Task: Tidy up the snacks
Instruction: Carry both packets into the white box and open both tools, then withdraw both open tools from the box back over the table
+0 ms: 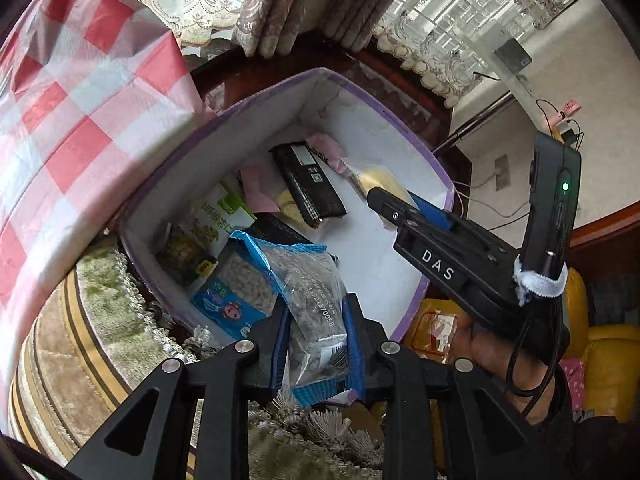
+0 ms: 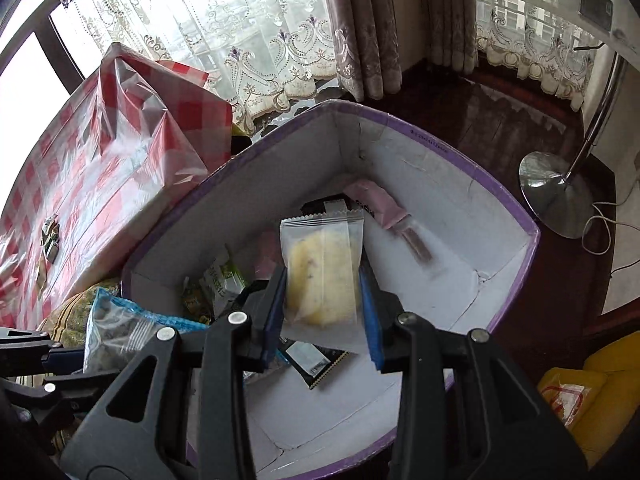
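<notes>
Over the purple-rimmed box (image 2: 516, 216), the left gripper (image 1: 318, 344) clamps a blue-edged snack bag (image 1: 312, 304) and the right gripper (image 2: 324, 312) clamps a yellow cake packet (image 2: 324, 268), each apparently ready to be released inside.

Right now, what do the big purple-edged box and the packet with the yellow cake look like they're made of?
The purple-edged box looks like cardboard: matte white inside, with creases and folded flaps. The yellow cake packet, clamped by the right gripper, looks like thin clear plastic film, slightly frosted, with a crimped zigzag seal.

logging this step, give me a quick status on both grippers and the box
Left gripper shut on blue-edged snack bag. Right gripper shut on clear packet of yellow cake. Both over the purple-rimmed box, already part filled. Nothing blocking.
</notes>
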A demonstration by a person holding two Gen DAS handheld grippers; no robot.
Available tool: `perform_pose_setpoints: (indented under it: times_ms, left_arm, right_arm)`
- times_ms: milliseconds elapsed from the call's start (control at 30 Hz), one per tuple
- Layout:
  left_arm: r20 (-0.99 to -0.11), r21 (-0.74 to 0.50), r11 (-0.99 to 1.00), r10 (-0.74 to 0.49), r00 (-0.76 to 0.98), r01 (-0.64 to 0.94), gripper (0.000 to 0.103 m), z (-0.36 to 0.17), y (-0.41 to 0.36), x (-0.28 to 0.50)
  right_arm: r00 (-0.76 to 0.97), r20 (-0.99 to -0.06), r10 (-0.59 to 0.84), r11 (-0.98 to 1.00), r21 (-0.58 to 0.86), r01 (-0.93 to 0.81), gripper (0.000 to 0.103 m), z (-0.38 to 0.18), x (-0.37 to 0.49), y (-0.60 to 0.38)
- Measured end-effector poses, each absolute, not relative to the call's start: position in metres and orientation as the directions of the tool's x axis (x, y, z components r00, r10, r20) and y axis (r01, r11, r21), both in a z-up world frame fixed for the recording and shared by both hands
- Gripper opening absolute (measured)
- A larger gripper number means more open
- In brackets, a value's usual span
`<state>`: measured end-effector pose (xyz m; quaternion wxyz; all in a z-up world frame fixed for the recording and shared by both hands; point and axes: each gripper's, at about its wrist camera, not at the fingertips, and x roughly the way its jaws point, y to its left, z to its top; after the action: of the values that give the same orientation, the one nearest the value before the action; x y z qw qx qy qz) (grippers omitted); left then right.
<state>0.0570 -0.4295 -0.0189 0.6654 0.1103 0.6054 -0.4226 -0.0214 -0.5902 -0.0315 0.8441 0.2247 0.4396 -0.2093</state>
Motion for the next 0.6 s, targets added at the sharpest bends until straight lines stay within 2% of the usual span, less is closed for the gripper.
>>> perform_pose_setpoints:
  times_ms: [33, 100, 200, 600]
  left_arm:
    - [-0.901, -0.37, 0.612, -0.419, -0.11, 0.699, 0.032, -0.021, -0.431, 0.055]
    - [-0.902, -0.379, 0.61, -0.411, -0.132, 0.696, 0.047, -0.025, -0.432, 0.053]
    - [-0.892, -0.393, 0.633, -0.438, -0.111, 0.667, 0.055, -0.02, -0.422, 0.058]
    - [-0.86, -0.42, 0.712, -0.511, 0.005, 0.564, 0.056, -0.006, -0.385, 0.087]
  right_arm:
    - [0.515, -0.842, -0.162, 0.808, 0.186, 0.559, 0.041, -0.032, -0.021, -0.591]
    - [0.503, -0.849, -0.165, 0.8, 0.183, 0.572, 0.046, -0.033, -0.021, -0.594]
    - [0.502, -0.847, -0.176, 0.791, 0.182, 0.584, 0.055, -0.032, -0.022, -0.597]
    - [0.544, -0.824, -0.159, 0.82, 0.196, 0.537, 0.058, -0.012, -0.005, -0.578]
